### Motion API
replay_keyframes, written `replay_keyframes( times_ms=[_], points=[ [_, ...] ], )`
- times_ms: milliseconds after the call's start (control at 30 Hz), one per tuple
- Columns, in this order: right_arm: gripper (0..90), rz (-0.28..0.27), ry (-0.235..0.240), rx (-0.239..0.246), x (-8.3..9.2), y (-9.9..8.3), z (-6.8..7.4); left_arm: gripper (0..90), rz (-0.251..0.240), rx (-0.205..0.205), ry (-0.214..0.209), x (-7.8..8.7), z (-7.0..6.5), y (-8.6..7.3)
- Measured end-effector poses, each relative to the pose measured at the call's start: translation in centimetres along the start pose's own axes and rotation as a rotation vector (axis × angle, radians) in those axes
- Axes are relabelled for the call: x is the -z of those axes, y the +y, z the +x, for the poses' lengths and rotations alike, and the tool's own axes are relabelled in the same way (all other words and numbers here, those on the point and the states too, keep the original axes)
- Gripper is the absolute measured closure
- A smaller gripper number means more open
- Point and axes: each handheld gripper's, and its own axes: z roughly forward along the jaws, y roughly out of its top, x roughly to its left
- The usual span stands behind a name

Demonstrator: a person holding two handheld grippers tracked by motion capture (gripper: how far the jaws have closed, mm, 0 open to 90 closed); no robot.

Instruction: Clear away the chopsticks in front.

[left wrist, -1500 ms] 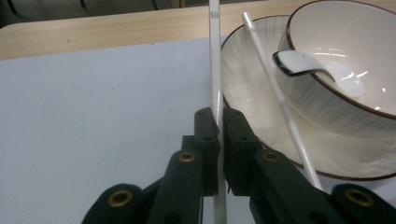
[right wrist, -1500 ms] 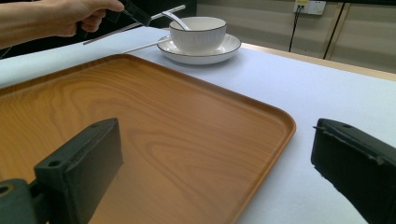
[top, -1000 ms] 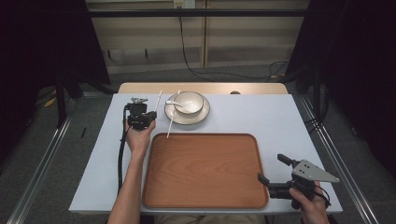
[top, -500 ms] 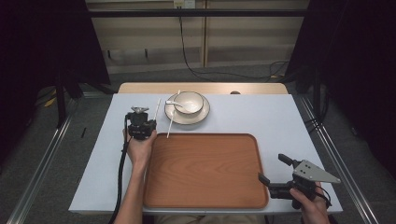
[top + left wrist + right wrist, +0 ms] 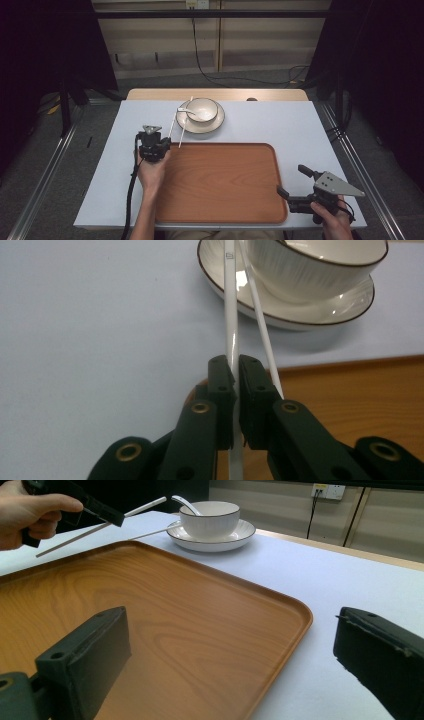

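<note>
My left tool [image 5: 234, 371] is clamped on 1 chopstick [image 5: 230, 305], its long axis running far toward the plate [image 5: 220, 277], with the tray [image 5: 220, 182] just right, while my right tool [image 5: 299, 179] waits with jaws apart.

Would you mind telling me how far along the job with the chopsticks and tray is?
Early. The left gripper holds one white chopstick, lifted at the wooden tray's corner. The second chopstick leans on the saucer. The bowl and spoon sit untouched; the right gripper waits open.
</note>
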Motion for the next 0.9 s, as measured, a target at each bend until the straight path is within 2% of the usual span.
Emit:
replay_keyframes(
  times_ms=[33,133,200,267,367,433,567,667,800,900],
  points=[
    [1.6,-0.001,0.0,0.002,0.0,0.0,0.0,85.3,-0.002,0.013,0.002,0.1,0.0,-0.2],
    [1.4,0.004,0.005,0.003,0.0,0.0,0.0,85.3,-0.007,0.014,0.005,0.5,-0.4,-0.7],
    [1.4,0.002,-0.003,-0.001,0.0,0.0,0.0,85.3,-0.007,-0.002,0.015,0.7,-0.6,-0.9],
    [1.4,0.001,0.0,-0.002,0.0,0.0,0.0,85.3,-0.001,-0.014,-0.002,0.8,-0.7,-1.2],
    [1.4,0.002,0.005,0.003,0.0,0.0,0.0,85.3,0.01,-0.04,0.022,1.1,-1.0,-1.5],
    [1.4,0.001,0.002,0.002,0.0,0.0,0.1,85.3,-0.002,-0.021,0.008,1.4,-1.1,-1.7],
    [1.4,-0.002,-0.004,0.0,0.0,0.0,0.0,85.3,0.015,0.004,0.019,2.0,-1.3,-2.2],
    [1.4,0.001,0.003,0.003,0.0,0.0,0.0,85.2,0.026,0.006,0.037,2.3,-1.5,-2.7],
    [1.4,-0.002,-0.003,0.001,0.0,0.0,0.1,85.3,0.018,0.002,0.029,3.0,-1.5,-3.0],
    [1.4,0.001,0.005,0.002,0.0,0.0,0.0,85.3,0.021,0.018,0.014,3.5,-1.4,-3.2]
  ],
)
